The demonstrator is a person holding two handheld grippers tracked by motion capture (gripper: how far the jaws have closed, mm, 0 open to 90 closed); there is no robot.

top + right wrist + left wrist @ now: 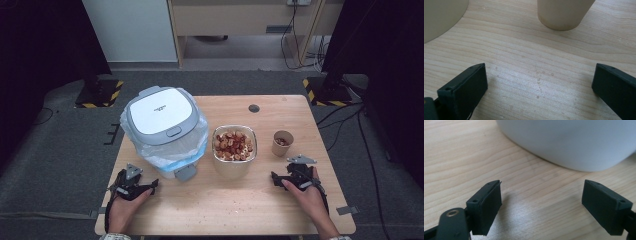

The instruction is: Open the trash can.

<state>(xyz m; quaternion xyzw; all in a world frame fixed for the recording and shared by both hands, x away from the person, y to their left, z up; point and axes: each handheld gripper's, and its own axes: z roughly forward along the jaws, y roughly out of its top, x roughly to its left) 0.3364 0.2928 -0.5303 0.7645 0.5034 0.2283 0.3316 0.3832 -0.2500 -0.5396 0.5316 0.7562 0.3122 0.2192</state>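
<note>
Both claws open and empty near the tabletop's front edge

Left claw [541, 207] faces the white lidded plastic-lined bin [162, 127], cropped in its view; right claw [540, 95] faces the upright tan paper cup [282, 143], whose contents are indistinct, toward the right edge.

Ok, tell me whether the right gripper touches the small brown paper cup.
Apart. The right gripper view shows bare wooden table between the open right gripper and the cup.

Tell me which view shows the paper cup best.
The high view: the whole paper cup shows, open top and some contents inside, standing right of the bowl of nuts on the table. The right gripper view gives just its lower wall and base, beyond the open jaws. The left gripper view faces the white bin instead.
</note>
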